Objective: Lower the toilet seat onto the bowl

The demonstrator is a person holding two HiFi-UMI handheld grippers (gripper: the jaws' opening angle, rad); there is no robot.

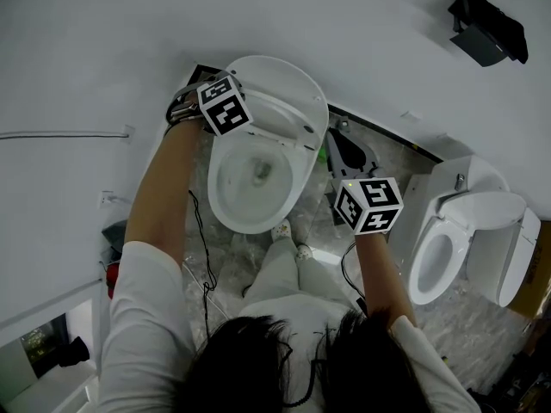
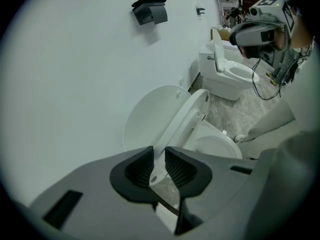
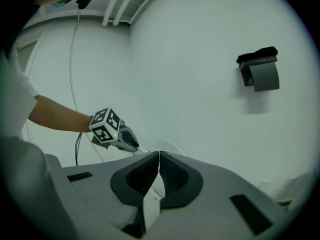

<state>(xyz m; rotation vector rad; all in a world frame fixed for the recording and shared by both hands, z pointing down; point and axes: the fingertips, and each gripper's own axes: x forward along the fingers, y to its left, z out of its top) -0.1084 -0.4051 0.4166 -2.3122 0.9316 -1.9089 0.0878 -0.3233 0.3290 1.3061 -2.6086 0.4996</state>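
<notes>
Both jaws of the left gripper point(image 2: 159, 153) pinch the rim of the tilted seat point(image 2: 181, 123) — the bowl point(image 2: 216, 147) lies to its right. Right gripper point(image 3: 159, 156) — jaws pressed together, empty — hangs farther off.

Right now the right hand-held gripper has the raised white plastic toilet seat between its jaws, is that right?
No, the left hand-held gripper has the raised white plastic toilet seat between its jaws, as the left gripper view shows. The right hand-held gripper is shut on nothing, off to the side of the white ceramic bowl.
</notes>
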